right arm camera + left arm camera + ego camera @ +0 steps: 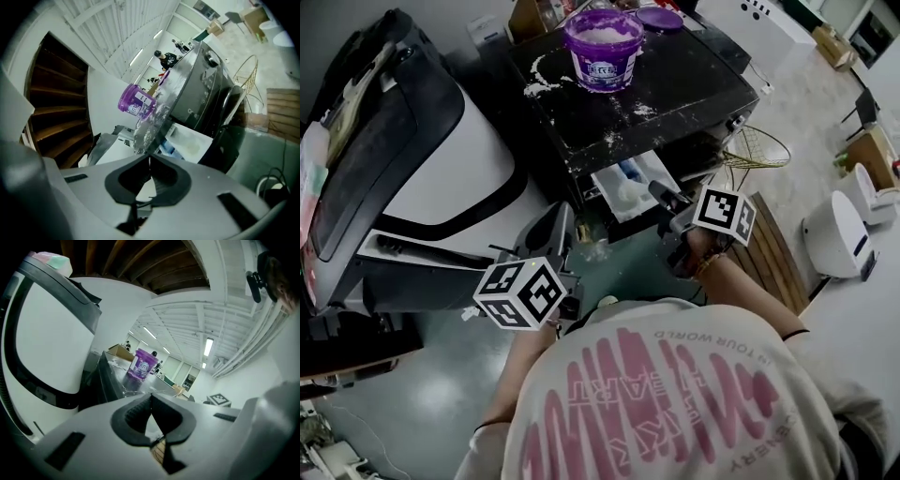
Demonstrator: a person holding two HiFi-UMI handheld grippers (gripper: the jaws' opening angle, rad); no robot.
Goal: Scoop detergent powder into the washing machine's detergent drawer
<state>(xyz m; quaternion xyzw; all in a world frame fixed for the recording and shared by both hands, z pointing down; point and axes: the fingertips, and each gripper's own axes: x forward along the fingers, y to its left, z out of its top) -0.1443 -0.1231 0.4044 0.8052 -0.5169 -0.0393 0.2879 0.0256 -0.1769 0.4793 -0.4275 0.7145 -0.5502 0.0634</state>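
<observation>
From the head, looks steeply down past the shirt back, at middling range, onto the washing machine, its open drawer and the purple tub on top. In the left gripper view, rides low behind the left claw, faces almost level along the machine's top toward the tub, with ceiling filling the upper half. In the right gripper view, sits close behind the right claw, tilted well over, and faces the drawer from nearby. Shares tub and machine across all three; shares the drawer between head and right gripper views.
</observation>
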